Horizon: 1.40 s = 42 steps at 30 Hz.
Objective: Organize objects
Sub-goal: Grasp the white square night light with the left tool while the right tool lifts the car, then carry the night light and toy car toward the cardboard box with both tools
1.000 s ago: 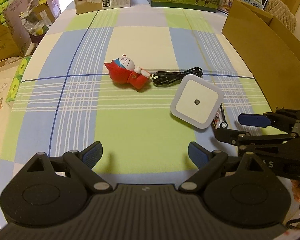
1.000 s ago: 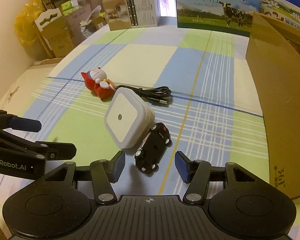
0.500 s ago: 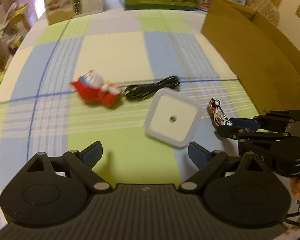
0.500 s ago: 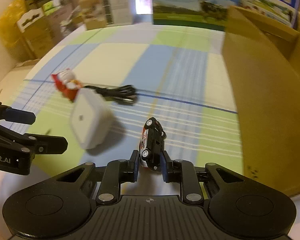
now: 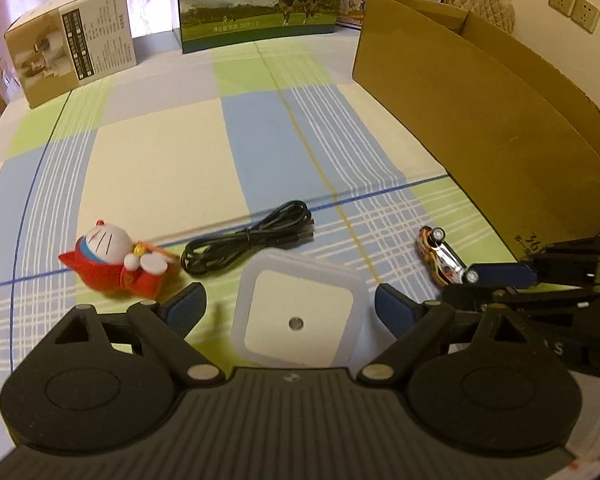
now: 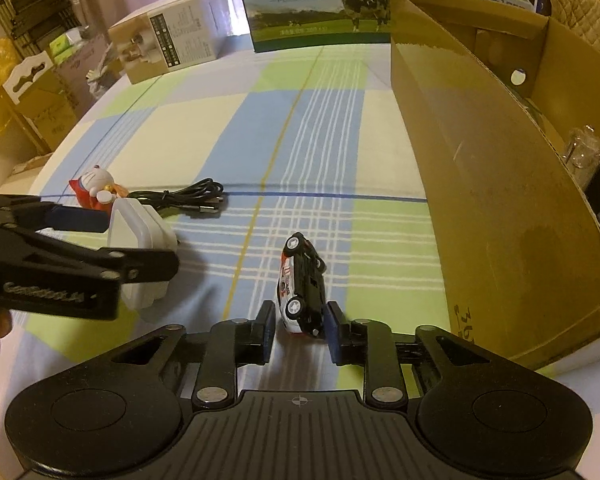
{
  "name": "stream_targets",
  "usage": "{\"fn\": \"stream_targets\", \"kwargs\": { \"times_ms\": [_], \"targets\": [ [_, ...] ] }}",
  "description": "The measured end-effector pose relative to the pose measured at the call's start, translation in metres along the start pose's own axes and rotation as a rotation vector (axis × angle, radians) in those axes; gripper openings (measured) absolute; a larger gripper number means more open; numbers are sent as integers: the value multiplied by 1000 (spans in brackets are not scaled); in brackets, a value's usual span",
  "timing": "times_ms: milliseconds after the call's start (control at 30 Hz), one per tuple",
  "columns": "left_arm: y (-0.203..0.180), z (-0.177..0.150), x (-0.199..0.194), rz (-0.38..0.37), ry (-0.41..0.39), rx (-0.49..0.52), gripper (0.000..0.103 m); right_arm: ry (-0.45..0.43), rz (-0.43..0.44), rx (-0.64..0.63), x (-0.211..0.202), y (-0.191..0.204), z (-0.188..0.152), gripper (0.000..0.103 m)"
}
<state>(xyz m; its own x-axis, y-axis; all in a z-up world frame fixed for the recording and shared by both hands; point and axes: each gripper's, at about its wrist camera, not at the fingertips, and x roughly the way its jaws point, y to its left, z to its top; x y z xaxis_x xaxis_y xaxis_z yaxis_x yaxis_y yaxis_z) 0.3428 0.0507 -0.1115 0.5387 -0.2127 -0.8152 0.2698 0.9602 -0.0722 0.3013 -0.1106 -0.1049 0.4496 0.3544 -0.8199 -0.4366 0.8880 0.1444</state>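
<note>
On the checked worktop (image 5: 160, 168), the left gripper (image 5: 290, 306) spreads its fingers wide around a square white night light (image 5: 298, 316) without touching it, apparently lining up a pickup. To its right, the right gripper (image 6: 298, 330) pinches a toy car (image 6: 302, 284) tipped on its side (long axis pointing away, along the fingers), presumably bound for the open cardboard box (image 6: 500, 184) just beside it.

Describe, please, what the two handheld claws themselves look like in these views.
Both match: each has a black ribbed body with two round black housings, silver pivot bolts and black linkage arms ending in blue padded fingers. The left claw and the right claw each carry a small crosshair mark at the body's centre. Seen from the right wrist view, the left claw's side bears pale lettering, too blurred to read.
</note>
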Motion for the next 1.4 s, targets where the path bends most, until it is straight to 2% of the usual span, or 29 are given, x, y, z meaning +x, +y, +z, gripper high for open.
{"fn": "stream_targets", "kwargs": {
  "times_ms": [100,267,567,700,967,1400],
  "targets": [
    [0,-1,3,-7,-12,-1,78,-9,-3,-8,1,1,1,38],
    [0,-5,5,-10,-5,12,65,-15,-4,-33,7,4,7,42],
    [12,-14,-5,30,9,-41,65,-3,-29,-127,24,14,9,40],
    [16,-21,-12,49,17,-71,65,-11,-39,-167,25,17,6,25],
    [14,-32,-22,63,38,-108,63,-1,6,-193,19,23,-2,25],
    [-4,-52,-35,63,52,-102,63,27,64,-195,-3,26,-29,25]
  ]
}}
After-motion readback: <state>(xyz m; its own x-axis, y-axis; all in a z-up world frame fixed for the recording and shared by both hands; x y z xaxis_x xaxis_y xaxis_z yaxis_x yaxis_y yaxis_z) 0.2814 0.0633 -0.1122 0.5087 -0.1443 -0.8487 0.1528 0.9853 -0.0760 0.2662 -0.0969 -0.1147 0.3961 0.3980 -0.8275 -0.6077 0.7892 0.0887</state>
